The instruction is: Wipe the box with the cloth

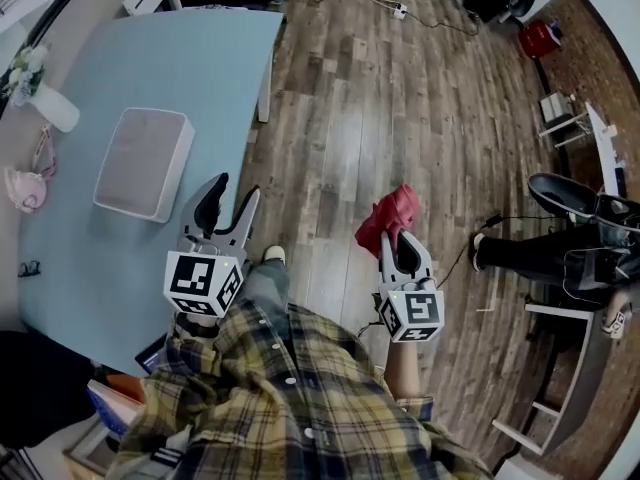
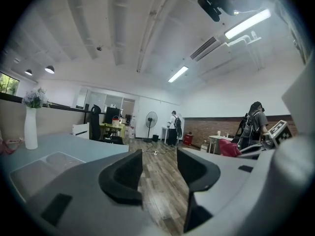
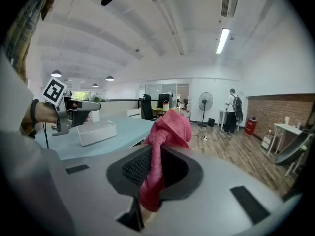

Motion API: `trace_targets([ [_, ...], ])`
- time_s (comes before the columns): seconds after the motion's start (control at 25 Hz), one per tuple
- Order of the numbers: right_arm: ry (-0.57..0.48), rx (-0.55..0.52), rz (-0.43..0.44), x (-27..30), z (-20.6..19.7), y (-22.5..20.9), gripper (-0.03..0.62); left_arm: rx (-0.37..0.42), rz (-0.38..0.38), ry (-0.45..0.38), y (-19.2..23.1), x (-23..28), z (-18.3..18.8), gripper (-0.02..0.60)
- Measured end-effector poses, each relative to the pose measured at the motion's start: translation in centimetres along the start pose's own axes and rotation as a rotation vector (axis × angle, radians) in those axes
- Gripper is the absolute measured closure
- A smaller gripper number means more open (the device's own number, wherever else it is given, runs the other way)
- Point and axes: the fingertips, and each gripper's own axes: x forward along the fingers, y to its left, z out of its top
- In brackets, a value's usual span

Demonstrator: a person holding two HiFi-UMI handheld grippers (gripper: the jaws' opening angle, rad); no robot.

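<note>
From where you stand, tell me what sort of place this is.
Likely an open-plan office or workshop: a monitor on a far desk, a pedestal fan, and ceiling strip lights.

The lower end of the cloth is hidden between the fingers of the right gripper. In the left gripper view, the near part of the box is covered by the body of the left gripper. The table is cut off by the head view's left edge, and the small pink item there cannot be identified. A seated person is cropped at the right edge.
</note>
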Motion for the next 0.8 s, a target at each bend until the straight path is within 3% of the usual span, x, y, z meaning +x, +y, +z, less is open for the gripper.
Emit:
trace_targets([
  [0.28, 0.034, -0.032, 0.093, 8.0, 2.3, 2.5, 0.548, -0.027, 0.071, -0.002, 6.3, 2.1, 0.7, 0.341],
  [0.8, 0.076, -0.143, 0.322, 16.2, 5.1, 7.4, 0.548, -0.108, 0.307, -0.044, 12.7, -2.0, 0.3, 0.337],
])
